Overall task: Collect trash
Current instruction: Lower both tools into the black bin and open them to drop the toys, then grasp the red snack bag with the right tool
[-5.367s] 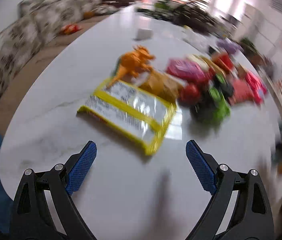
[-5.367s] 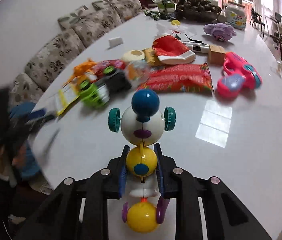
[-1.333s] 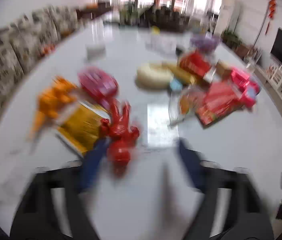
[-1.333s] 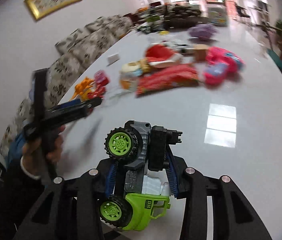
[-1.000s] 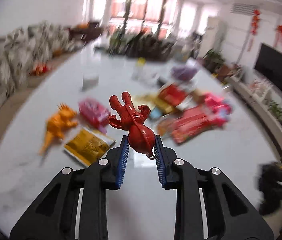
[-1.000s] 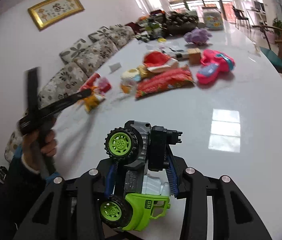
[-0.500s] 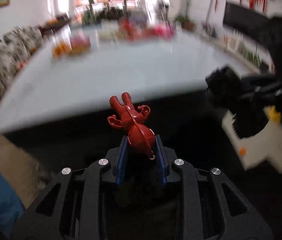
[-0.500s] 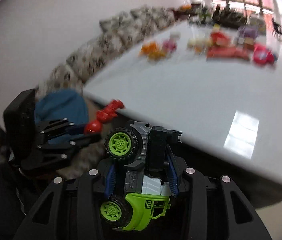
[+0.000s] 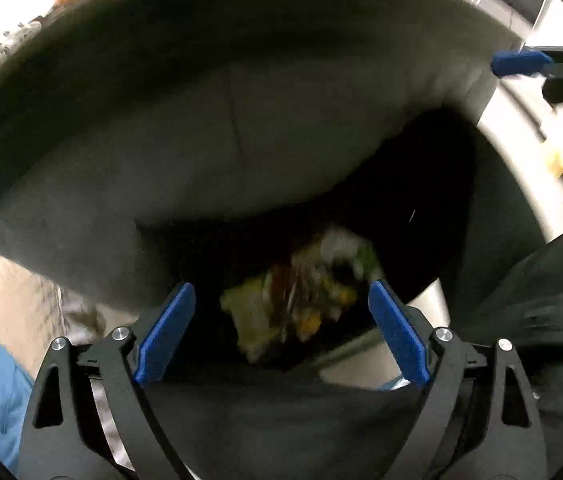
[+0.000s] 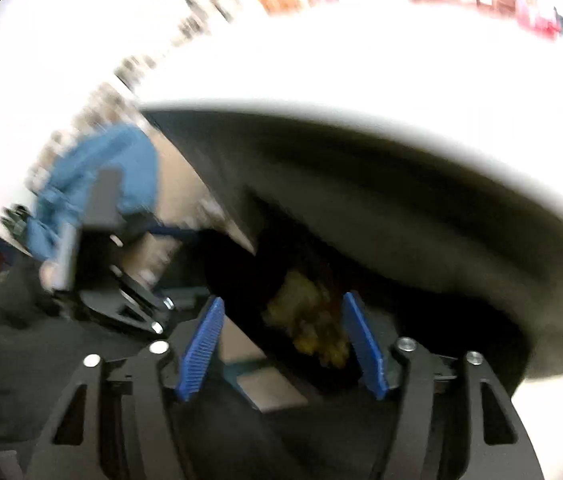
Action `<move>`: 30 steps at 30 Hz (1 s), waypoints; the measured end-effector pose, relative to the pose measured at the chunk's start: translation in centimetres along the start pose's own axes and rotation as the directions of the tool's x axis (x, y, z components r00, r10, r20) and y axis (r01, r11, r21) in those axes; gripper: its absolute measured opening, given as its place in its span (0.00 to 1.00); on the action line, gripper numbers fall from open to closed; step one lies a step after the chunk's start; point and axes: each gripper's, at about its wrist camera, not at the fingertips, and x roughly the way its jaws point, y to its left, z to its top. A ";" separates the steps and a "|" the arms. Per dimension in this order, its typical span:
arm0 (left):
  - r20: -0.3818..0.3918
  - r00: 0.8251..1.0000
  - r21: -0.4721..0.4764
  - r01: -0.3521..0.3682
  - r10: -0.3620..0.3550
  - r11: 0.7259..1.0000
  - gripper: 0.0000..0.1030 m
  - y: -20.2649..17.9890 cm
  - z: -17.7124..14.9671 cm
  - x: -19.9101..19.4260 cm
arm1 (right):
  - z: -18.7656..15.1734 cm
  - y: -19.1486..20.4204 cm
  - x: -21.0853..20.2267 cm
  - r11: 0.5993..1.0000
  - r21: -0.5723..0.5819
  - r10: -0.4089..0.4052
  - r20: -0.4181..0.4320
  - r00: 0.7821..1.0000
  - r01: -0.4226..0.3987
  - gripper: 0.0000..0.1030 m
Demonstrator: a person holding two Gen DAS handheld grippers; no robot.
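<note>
Both grippers are below the table edge, over a dark bin. My left gripper (image 9: 281, 332) is open and empty; between its blue pads lies a blurred heap of dropped items (image 9: 301, 292), yellow, white and red, inside the black bin (image 9: 421, 208). My right gripper (image 10: 281, 344) is open and empty, with the same blurred yellowish heap (image 10: 309, 320) in the bin (image 10: 241, 280) beyond it. The right gripper's blue pad (image 9: 519, 63) shows at the upper right of the left wrist view. The left gripper (image 10: 121, 280) shows blurred at the left of the right wrist view.
The dark underside of the white table (image 9: 241, 120) hangs above the bin. The table top (image 10: 321, 60) with blurred items at its far end fills the top of the right wrist view. A blue cloth (image 10: 101, 176) lies at the left. Pale floor (image 9: 1, 292) shows at lower left.
Both grippers dropped from table level to below its edge and opened. The red figure has left my left gripper and the green toy truck has left my right gripper.
</note>
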 end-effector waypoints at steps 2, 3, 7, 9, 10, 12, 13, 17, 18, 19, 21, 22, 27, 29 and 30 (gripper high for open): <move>0.116 0.993 -0.003 0.018 -0.018 1.000 0.84 0.3 2.2 -4.1 | 3.9 -0.6 -2.6 0.996 -0.055 -0.058 0.093 0.994 0.063 0.74; 0.168 0.986 -0.006 0.017 -0.016 1.000 0.87 0.5 3.1 -5.6 | 5.9 -1.2 -3.2 0.990 -0.082 -0.103 0.128 0.986 0.114 0.75; 0.357 0.934 -0.079 0.030 0.000 0.996 0.88 2.0 7.9 -10.8 | 14.5 -5.4 -1.3 0.914 -0.220 -0.297 0.208 0.932 0.341 0.82; 0.388 0.922 -0.119 0.038 0.011 0.992 0.88 2.8 9.0 -11.6 | 18.3 -8.4 1.2 0.845 -0.329 -0.378 0.189 0.906 0.422 0.82; 0.398 0.917 -0.142 0.046 0.015 0.989 0.88 3.2 9.5 -11.9 | 19.7 -9.5 2.3 0.810 -0.389 -0.405 0.170 0.898 0.439 0.82; 0.397 0.917 -0.178 0.046 0.029 0.983 0.88 3.5 10.0 -12.2 | 21.9 -11.8 5.2 0.702 -0.553 -0.478 0.100 0.873 0.448 0.81; 0.393 0.919 -0.187 0.047 0.030 0.981 0.88 3.7 10.1 -11.9 | 22.8 -13.1 6.0 0.681 -0.604 -0.480 0.060 0.875 0.415 0.78; 0.355 0.934 -0.236 0.057 0.032 0.970 0.88 4.1 10.3 -10.5 | 25.7 -17.4 7.6 0.747 -0.613 -0.382 -0.079 0.921 0.257 0.74; 0.350 0.936 -0.245 0.066 0.025 0.967 0.88 4.5 10.2 -10.0 | 26.5 -18.1 8.3 0.754 -0.615 -0.369 -0.109 0.923 0.229 0.74; 0.345 0.939 -0.257 0.073 0.021 0.964 0.88 4.9 10.9 -9.4 | 27.4 -18.9 8.9 0.773 -0.606 -0.340 -0.150 0.928 0.186 0.77; 0.342 0.940 -0.272 0.090 0.009 0.958 0.88 5.1 11.6 -8.8 | 29.5 -21.0 10.2 0.838 -0.540 -0.249 -0.259 0.933 0.074 0.84; 0.342 0.940 -0.277 0.092 0.009 0.956 0.88 5.1 11.8 -8.6 | 29.8 -21.6 10.7 0.866 -0.500 -0.205 -0.310 0.928 0.024 0.92; 0.334 0.942 -0.296 0.075 0.029 0.952 0.88 4.9 13.2 -8.4 | 30.8 -21.7 11.4 0.891 -0.449 -0.215 -0.297 0.931 0.063 0.88; 0.330 0.943 -0.304 0.066 0.040 0.950 0.88 5.3 13.8 -8.2 | 29.9 -20.1 10.2 0.881 -0.460 -0.243 -0.243 0.939 0.109 0.65; 0.327 0.944 -0.305 0.063 0.042 0.950 0.88 5.3 14.1 -8.2 | 29.1 -19.1 9.7 0.873 -0.470 -0.262 -0.228 0.938 0.130 0.50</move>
